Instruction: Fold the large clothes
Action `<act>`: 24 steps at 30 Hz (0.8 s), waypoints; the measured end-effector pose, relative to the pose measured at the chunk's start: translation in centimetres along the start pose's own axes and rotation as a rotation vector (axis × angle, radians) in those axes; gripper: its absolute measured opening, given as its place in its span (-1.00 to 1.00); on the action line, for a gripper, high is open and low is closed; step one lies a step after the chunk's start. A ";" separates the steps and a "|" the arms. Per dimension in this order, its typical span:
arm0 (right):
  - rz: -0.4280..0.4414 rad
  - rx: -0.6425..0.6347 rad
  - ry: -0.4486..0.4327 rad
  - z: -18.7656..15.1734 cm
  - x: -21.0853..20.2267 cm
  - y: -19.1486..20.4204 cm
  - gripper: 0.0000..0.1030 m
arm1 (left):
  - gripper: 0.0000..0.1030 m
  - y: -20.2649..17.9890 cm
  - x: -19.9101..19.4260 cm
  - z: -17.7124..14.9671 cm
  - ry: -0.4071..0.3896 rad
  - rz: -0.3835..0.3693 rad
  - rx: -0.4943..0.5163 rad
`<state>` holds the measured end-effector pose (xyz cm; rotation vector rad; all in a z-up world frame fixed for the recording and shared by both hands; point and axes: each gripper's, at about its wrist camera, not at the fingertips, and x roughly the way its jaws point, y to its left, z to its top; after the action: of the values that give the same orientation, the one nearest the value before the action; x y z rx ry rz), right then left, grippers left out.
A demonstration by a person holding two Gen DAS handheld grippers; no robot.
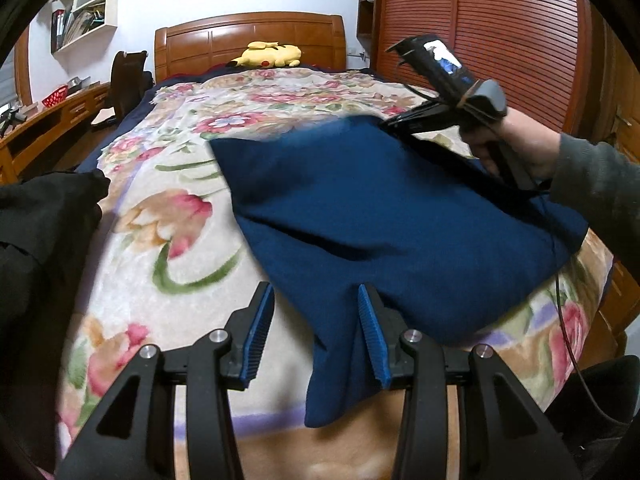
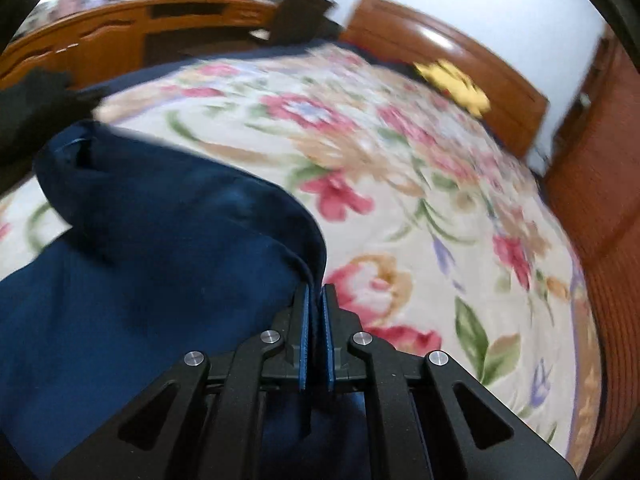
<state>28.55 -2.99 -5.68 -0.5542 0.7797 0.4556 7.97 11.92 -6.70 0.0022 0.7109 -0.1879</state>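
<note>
Jaws first: on my left gripper they stood wide apart, with a corner of the blue garment draped down between them, its cloth lying against the inner face of the right-hand pad while the other pad was clear of it. On my right gripper they were pressed nearly together, pinching a folded edge of the same blue garment between the blue pads.

From the left wrist I could see what the right wrist could not: the right gripper from outside, held in a hand with a grey sleeve, reaching over the far edge of the garment, which lay spread on the floral blanket near the foot of the bed. That view also gave me a dark garment heaped at the left, a yellow plush toy against the wooden headboard, and wall shelves above a desk.

From the right wrist, blurred, I saw the fabric billowing up in a rounded fold beyond the pinched edge, the open blanket stretching away to the right, and the slatted wardrobe beside the bed.
</note>
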 end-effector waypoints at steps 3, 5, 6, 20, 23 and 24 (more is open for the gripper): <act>0.027 0.125 0.055 -0.1 1.3 -2.1 -0.44 | -0.18 -0.3 0.1 0.1 0.002 -0.008 0.000; 0.040 0.179 0.018 -0.5 0.0 -3.3 0.04 | -0.18 -0.5 0.1 0.1 -0.002 -0.019 0.003; 0.056 0.199 -0.003 -0.7 -0.9 -4.0 0.19 | -0.18 -0.6 0.1 0.2 -0.006 -0.025 0.005; 0.003 0.154 0.072 -14.2 -12.0 -8.0 0.22 | -0.18 -4.2 0.0 0.6 -0.048 -0.097 0.057; 0.004 0.166 0.081 -16.3 -12.8 -8.4 0.27 | -0.17 -5.0 -0.1 0.5 -0.050 -0.111 0.064; 0.015 0.168 0.080 -16.8 -13.1 -8.4 0.38 | -0.17 -5.3 -0.1 0.4 -0.048 -0.115 0.065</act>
<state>16.28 -22.12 -3.13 -0.4121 0.8906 0.3788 7.28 6.65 -6.01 0.0192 0.6570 -0.3205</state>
